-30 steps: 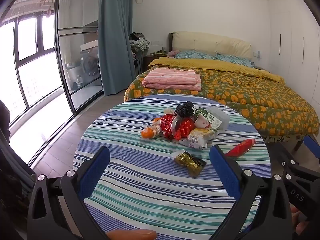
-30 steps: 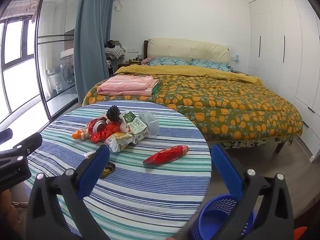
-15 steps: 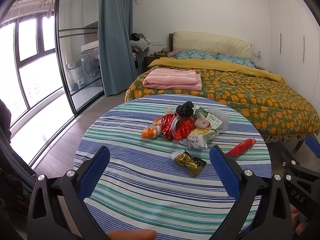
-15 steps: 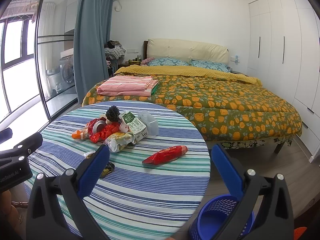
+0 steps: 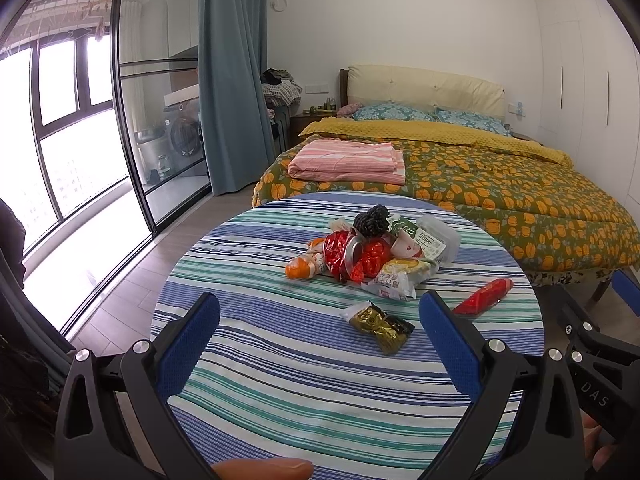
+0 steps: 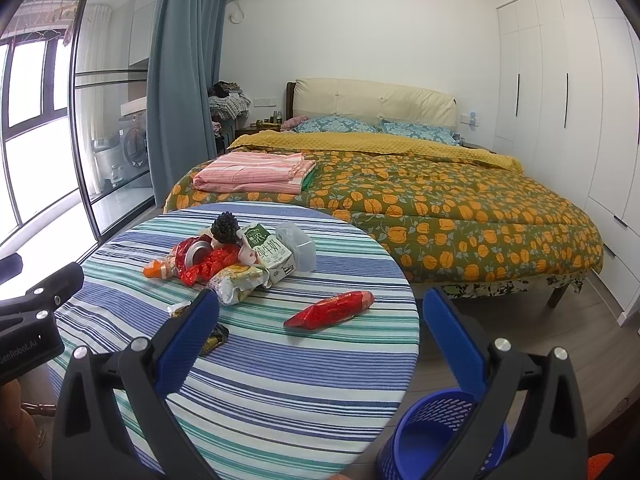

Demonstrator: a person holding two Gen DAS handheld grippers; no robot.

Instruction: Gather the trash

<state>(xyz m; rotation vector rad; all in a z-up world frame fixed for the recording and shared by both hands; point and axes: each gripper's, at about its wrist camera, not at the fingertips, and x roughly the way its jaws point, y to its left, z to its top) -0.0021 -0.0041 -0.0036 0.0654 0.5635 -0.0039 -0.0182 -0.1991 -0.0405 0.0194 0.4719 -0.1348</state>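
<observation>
Two wide-open, empty tools: my right tool (image 6: 320,344) sits nearer the red wrapper (image 6: 330,311), lying lengthwise toward two o'clock.

In the right wrist view, the left blue pad of the right hand-held gripper (image 6: 320,330) covers most of the gold wrapper (image 6: 214,340), leaving only its dark end and a crumpled white tip showing. The blue basket (image 6: 430,440) beside the worktop (image 6: 280,380) is partly behind the gripper's right finger and cut off by the lower edge. The print on the green-and-white carton (image 6: 268,250) is too small to read. In the left wrist view, the worktop's near rim runs out of frame, and only a fingertip (image 5: 262,469) shows there.
</observation>
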